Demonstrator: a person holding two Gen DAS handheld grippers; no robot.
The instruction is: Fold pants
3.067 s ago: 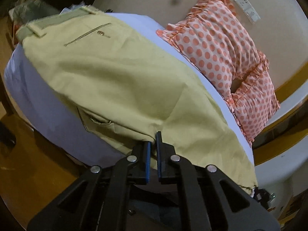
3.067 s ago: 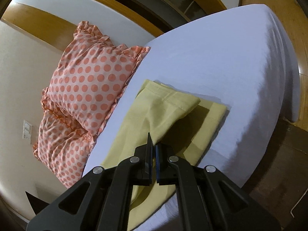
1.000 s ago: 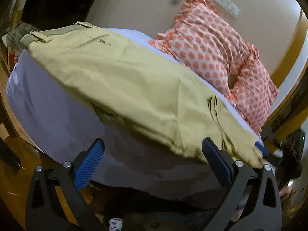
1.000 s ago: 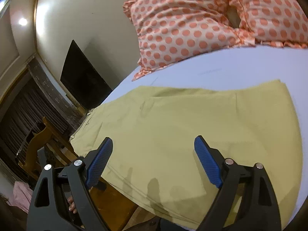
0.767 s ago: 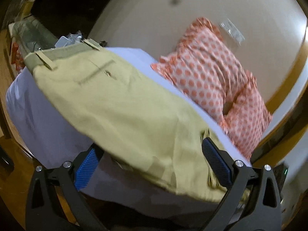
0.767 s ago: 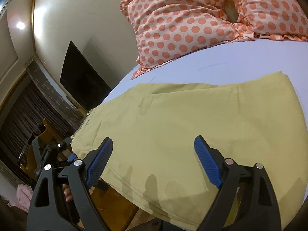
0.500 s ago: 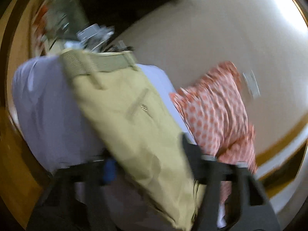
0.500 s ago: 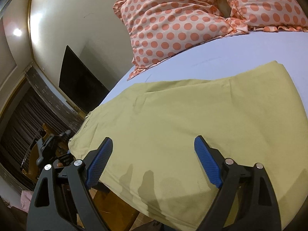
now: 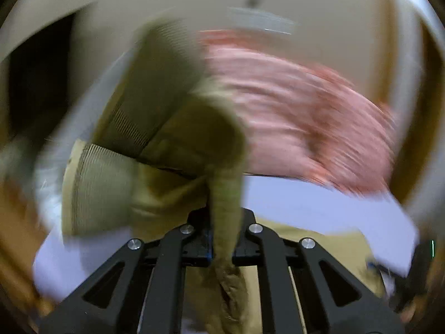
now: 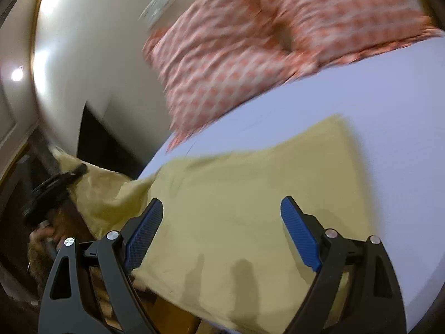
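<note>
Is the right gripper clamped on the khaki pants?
No, the right gripper hangs open over the khaki pants, blue pads wide apart.

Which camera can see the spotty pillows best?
The right wrist view. The spotty pillows are a bit blurry there, but you can still see their orange dots, beyond the yellow pants. In the left wrist view they are only a pink smear.

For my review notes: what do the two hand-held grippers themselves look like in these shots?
Both look alike. The right hand-held gripper has matte black angular linkage arms with triangular cut-outs, silver round pivot screws, and two fingers faced with textured blue pads. The left hand-held gripper shows the same black frame and silver screws; only a thin blue edge of its pads is visible. No cables, markings or sleeves are visible.
</note>
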